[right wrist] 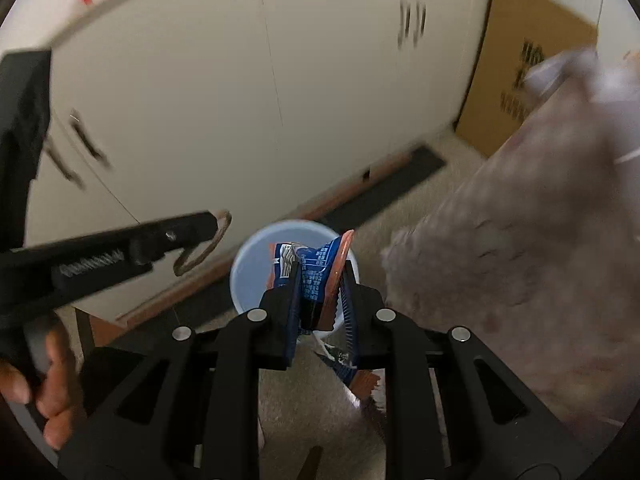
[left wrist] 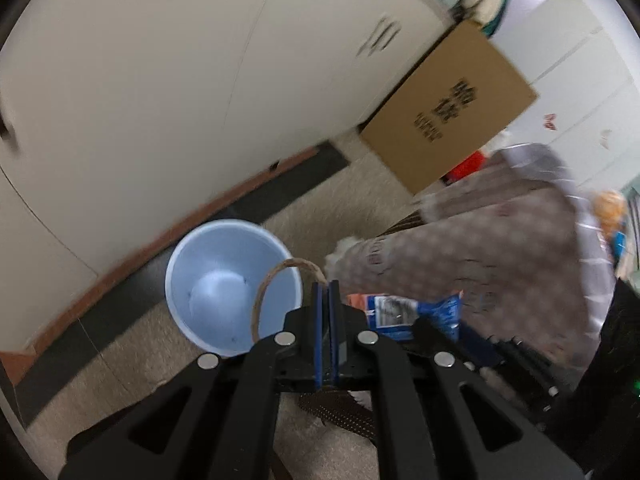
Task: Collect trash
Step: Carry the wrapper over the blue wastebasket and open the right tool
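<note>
- Left gripper (left wrist: 325, 286), lower centre: clamped on twine loop (left wrist: 276, 284); may snag instead of dropping.
- Right gripper (right wrist: 320, 280), centre: pinching wrapper (right wrist: 316, 268) over bin (right wrist: 252, 272); could cling or flutter past rim.

So the right gripper (right wrist: 320, 280) is pinching a crumpled blue and orange snack wrapper (right wrist: 316, 276) right above a pale blue bin (right wrist: 250, 276) sitting on the beige carpet (right wrist: 304, 400) near the cabinet base. Off to the left, the left gripper (right wrist: 216, 222) has a loop of brown twine (right wrist: 204, 250) clamped in its tips, with a hand (right wrist: 52, 380) on its handle. Everything's pretty blurry.
</note>
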Tool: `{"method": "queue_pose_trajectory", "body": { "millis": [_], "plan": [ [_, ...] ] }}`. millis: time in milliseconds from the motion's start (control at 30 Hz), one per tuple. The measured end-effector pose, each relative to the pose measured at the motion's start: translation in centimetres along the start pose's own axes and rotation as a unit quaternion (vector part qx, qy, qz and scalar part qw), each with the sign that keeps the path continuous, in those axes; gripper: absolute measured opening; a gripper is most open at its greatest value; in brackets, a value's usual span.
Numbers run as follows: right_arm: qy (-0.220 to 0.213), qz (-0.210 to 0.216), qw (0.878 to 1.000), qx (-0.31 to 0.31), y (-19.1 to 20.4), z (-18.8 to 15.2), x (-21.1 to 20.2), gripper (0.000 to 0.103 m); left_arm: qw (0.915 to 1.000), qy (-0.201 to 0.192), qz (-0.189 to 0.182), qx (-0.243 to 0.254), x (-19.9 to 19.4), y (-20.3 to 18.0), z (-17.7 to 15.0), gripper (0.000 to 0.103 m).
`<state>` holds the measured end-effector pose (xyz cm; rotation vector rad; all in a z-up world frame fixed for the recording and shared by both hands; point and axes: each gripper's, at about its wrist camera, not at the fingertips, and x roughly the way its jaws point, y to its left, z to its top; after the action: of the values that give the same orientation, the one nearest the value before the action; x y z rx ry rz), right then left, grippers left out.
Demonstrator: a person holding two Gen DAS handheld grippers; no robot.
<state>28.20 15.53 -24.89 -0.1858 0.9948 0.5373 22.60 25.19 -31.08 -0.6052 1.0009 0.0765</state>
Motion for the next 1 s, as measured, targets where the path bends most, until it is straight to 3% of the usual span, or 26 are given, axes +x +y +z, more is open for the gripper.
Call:
{"method": "queue_pose_trajectory", "body": {
  "millis": [300,333,433,600,800,867,1000],
  "plan": [
    [0.048,-0.011,0.998,0.046,-1.7,0.2,8.8,0.019,0.9961,0.065,-0.002,-0.059,9.9,3.0,2.4,0.005],
    [0.052,-0.010,0.997,0.049,-1.8,0.3,9.3,0.019,0.9953,0.074,0.003,-0.063,10.6,3.6,2.3,0.011],
    [0.065,-0.003,0.996,0.065,-1.9,-0.1,10.9,0.019,0.9914,0.100,0.016,-0.083,12.5,4.9,2.0,0.056],
    [0.079,0.006,0.994,0.074,-1.6,-0.3,12.1,0.019,0.9892,0.103,0.033,-0.099,12.7,6.7,1.0,0.058],
    [0.086,0.014,0.993,0.074,-0.5,-0.3,13.1,0.019,0.9887,0.101,0.026,-0.108,12.6,7.7,0.9,0.058],
    [0.088,0.015,0.993,0.074,-0.3,-0.2,13.5,0.019,0.9895,0.096,0.027,-0.105,12.7,7.8,1.0,0.067],
    [0.091,0.015,0.993,0.073,-0.5,-0.3,13.7,0.019,0.9861,0.109,0.036,-0.120,13.2,8.4,0.9,0.068]
  ]
}}
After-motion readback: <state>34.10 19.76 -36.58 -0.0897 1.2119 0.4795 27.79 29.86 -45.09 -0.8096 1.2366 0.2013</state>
